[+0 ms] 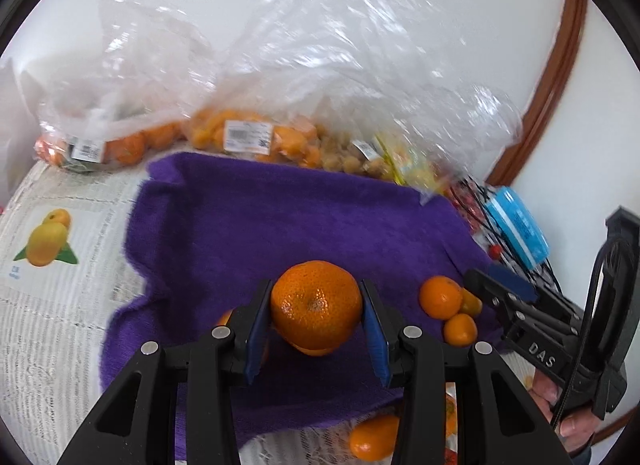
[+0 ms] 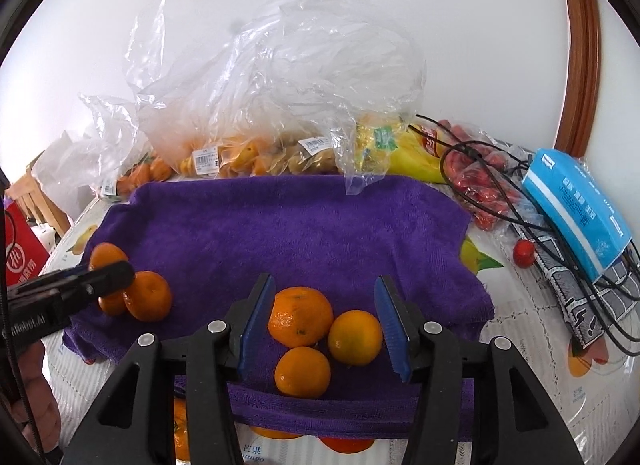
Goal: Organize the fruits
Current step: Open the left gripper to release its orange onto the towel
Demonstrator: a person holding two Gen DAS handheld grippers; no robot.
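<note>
A purple towel [image 1: 280, 217] [image 2: 280, 225] lies spread on the table. In the left wrist view my left gripper [image 1: 316, 285] is shut on a large orange [image 1: 316, 305], both blue pads pressing its sides; more orange fruit shows just beneath it. In the right wrist view my right gripper [image 2: 326, 283] stands open over three oranges [image 2: 300, 317] [image 2: 355, 337] [image 2: 303, 372] clustered on the towel's near edge, no pad pressing them. The left gripper [image 2: 120, 267] shows at the left among other oranges [image 2: 148, 296]. The right gripper [image 1: 492, 277] shows beside the small oranges [image 1: 440, 297].
Clear plastic bags of fruit [image 2: 248, 153] line the back against the wall. A blue tissue pack [image 2: 576, 213], black cables [image 2: 500, 193], a bag of red tomatoes [image 2: 480, 185] and a loose tomato [image 2: 524, 253] lie right. More oranges [image 1: 372, 441] sit at the front edge on printed paper [image 1: 60, 305].
</note>
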